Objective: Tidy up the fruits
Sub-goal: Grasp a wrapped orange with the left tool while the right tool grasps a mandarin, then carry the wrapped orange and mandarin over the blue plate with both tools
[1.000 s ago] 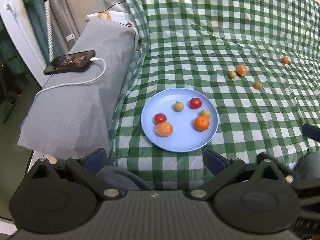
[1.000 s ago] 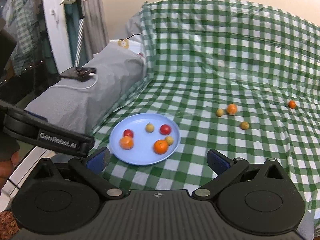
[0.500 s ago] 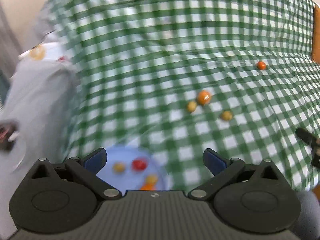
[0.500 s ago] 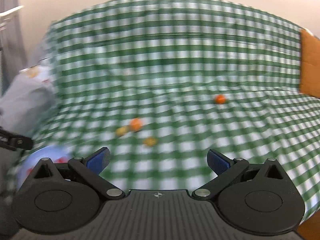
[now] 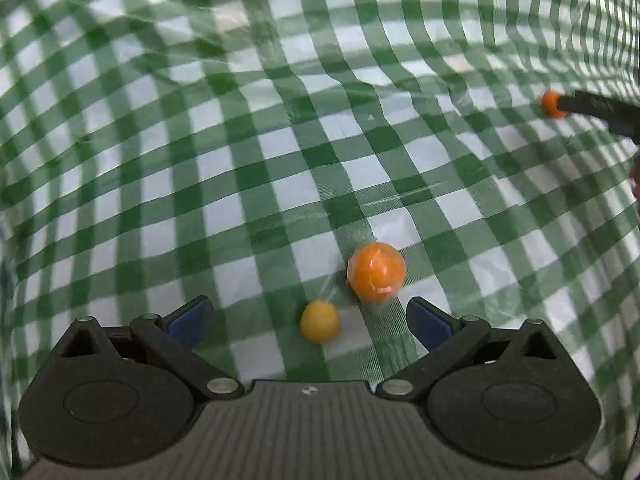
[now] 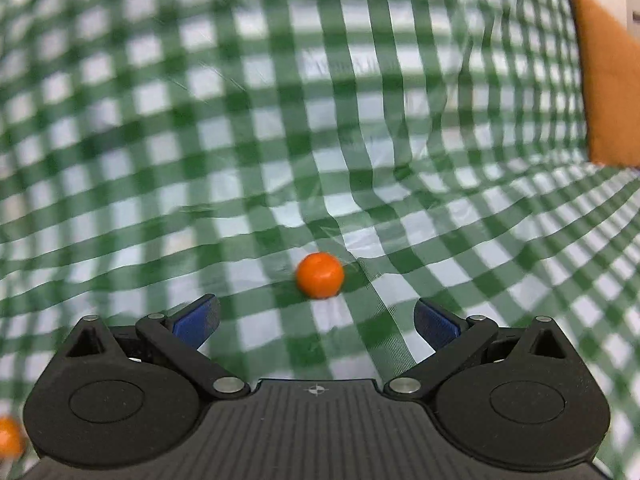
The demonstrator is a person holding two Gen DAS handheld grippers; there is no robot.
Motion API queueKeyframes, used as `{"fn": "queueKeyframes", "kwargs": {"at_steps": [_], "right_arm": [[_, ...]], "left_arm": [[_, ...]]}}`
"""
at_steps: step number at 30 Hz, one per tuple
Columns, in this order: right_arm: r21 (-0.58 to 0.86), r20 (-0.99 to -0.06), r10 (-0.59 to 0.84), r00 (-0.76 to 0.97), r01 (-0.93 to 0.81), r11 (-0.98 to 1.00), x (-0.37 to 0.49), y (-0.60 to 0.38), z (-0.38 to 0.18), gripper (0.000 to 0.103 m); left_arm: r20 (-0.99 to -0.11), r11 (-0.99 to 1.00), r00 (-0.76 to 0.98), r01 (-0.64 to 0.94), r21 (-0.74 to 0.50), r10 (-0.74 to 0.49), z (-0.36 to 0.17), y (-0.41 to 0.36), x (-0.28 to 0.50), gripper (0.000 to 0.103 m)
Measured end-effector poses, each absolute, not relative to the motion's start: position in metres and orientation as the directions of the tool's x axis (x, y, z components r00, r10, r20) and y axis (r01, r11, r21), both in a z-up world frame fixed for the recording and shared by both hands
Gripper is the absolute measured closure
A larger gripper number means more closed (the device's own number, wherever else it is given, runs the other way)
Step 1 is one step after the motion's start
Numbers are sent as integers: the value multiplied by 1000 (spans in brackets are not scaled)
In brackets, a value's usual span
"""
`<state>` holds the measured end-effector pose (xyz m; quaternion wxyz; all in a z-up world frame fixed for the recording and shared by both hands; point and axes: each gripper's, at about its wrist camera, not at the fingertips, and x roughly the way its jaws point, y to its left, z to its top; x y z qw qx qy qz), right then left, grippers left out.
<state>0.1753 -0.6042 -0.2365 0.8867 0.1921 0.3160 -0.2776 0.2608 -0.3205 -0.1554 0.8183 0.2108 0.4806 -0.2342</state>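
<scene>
A green-and-white checked cloth [image 5: 280, 152] fills both views, wrinkled and rising toward the back; we cannot tell what lies under it. At the upper right of the right wrist view a brown cushion-like panel [image 6: 606, 92] meets the edge of the cloth.

In the left wrist view, we see our left hand-held gripper [image 5: 308, 318] low over the cloth with its blue-padded fingers [image 5: 188, 322] spread wide apart and holding nothing. A small yellow fruit [image 5: 319, 321] lies on the cloth between them. Just beyond it and a little to the right sits a larger orange fruit in clear wrap [image 5: 376, 277], near the yellow one; we cannot tell whether they touch. Far off at the right edge, a small orange fruit [image 5: 550, 104] lies right at the tip of a dark finger reaching in from the side.

In the right wrist view, our right hand-held gripper [image 6: 316, 320] is also spread wide and empty. The same small orange fruit [image 6: 320, 275] rests on the cloth just ahead of the gap between its fingers, touching neither. Another orange shape [image 6: 9, 442] shows blurred at the lower left corner.
</scene>
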Motion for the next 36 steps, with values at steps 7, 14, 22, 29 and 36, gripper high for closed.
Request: {"fn": "queueKeyframes", "kwargs": {"at_steps": [7, 14, 22, 29, 36], "right_arm": [[98, -696, -387, 604, 615, 782, 219, -626, -273, 2], [110, -654, -369, 660, 566, 817, 211, -622, -274, 65], [106, -581, -443, 683, 603, 791, 174, -612, -232, 66], [110, -509, -394, 765, 512, 852, 92, -555, -168, 66], [173, -495, -235, 837, 360, 917, 10, -453, -107, 66]], "left_arm": [[-902, 748, 393, 650, 137, -177, -178, -339, 278, 0], [-893, 686, 383, 717, 125, -237, -179, -348, 269, 63], [-832, 716, 474, 683, 142, -287, -130, -324, 243, 63], [-780, 794, 542, 600, 98, -314, -55, -250, 194, 63], [-779, 854, 582, 507, 122, -234, -10, -164, 122, 63]]}}
